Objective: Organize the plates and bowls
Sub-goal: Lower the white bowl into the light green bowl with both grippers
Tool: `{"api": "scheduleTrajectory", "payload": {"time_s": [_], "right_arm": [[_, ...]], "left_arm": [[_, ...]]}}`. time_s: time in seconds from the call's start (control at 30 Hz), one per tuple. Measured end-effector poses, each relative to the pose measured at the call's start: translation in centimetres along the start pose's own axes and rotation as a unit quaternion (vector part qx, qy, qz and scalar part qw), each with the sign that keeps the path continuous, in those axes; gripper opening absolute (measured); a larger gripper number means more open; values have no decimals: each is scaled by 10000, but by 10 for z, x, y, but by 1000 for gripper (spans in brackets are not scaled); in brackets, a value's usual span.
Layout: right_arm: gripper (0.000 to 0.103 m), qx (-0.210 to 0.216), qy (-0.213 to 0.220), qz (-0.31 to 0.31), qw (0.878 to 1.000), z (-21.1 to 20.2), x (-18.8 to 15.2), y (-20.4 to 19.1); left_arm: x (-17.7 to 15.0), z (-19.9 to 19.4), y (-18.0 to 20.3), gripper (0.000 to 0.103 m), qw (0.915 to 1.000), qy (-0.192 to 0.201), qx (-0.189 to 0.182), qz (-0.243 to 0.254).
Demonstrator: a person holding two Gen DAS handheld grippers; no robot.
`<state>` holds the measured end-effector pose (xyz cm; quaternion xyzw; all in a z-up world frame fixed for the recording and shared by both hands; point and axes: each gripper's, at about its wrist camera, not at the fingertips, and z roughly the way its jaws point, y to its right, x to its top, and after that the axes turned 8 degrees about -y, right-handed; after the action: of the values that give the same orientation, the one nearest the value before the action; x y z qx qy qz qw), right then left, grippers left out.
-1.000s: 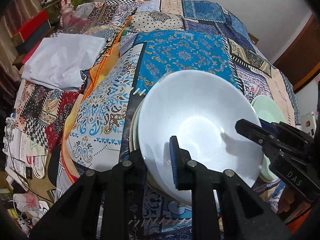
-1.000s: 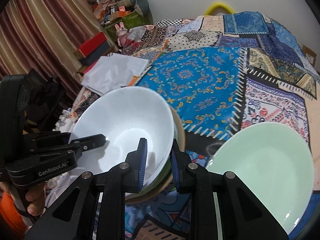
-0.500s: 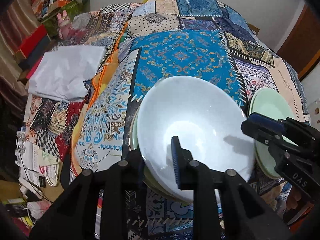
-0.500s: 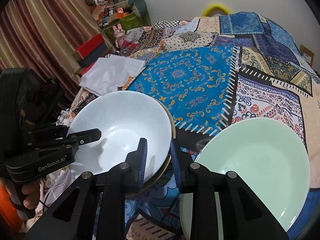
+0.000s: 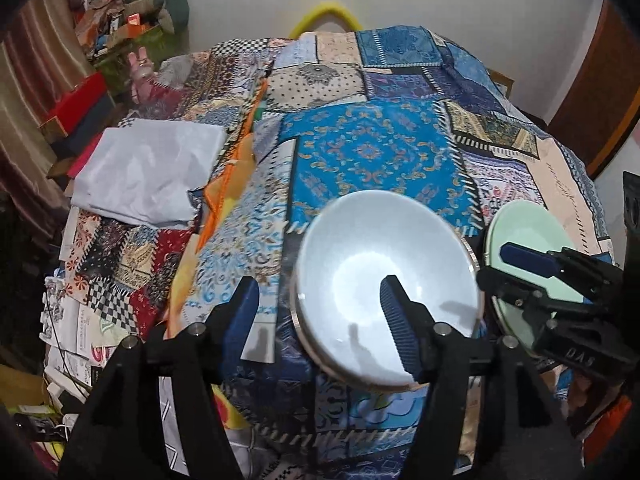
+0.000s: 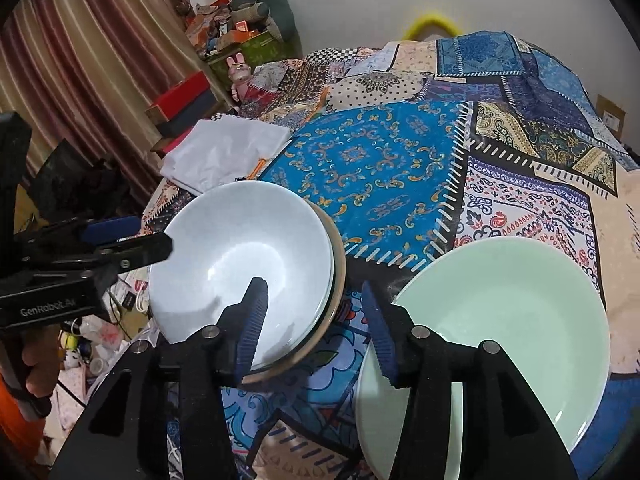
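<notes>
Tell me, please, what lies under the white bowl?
Under the white bowl only the stacked edges of other dishes show, a greenish rim and a tan outer rim. Their count and insides are covered.

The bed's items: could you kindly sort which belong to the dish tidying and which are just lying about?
Job:
white bowl
rimmed dish beneath it
green plate

Lying about:
white folded cloth
red box
toy rabbit
</notes>
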<state>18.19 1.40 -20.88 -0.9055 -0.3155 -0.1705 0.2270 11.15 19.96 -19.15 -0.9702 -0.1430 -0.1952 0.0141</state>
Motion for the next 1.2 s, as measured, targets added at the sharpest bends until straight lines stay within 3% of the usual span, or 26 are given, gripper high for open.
{"api": "scheduleTrajectory", "payload": {"time_s": [0.27,0.6,0.83,0.93,1.2], "right_arm": [[46,30,-221,25,9997,17,0,0],[47,91,-443,19,9990,38,2,-5],[44,201,-528,156,9983,47,4,-2],[42,176,-553,165,9982,52,4,-2],[35,-135,-477,80,9987,55,2,-6]], "left_arm": [[-11,33,-23,63,9981,-488,-269,-272],[-17,60,-21,62,9952,-672,-681,-190],[-15,78,-16,50,9915,-852,-967,-195],[-15,78,-13,43,9905,-803,-1101,-179],[-17,73,-7,42,9934,-631,-935,-199]]}}
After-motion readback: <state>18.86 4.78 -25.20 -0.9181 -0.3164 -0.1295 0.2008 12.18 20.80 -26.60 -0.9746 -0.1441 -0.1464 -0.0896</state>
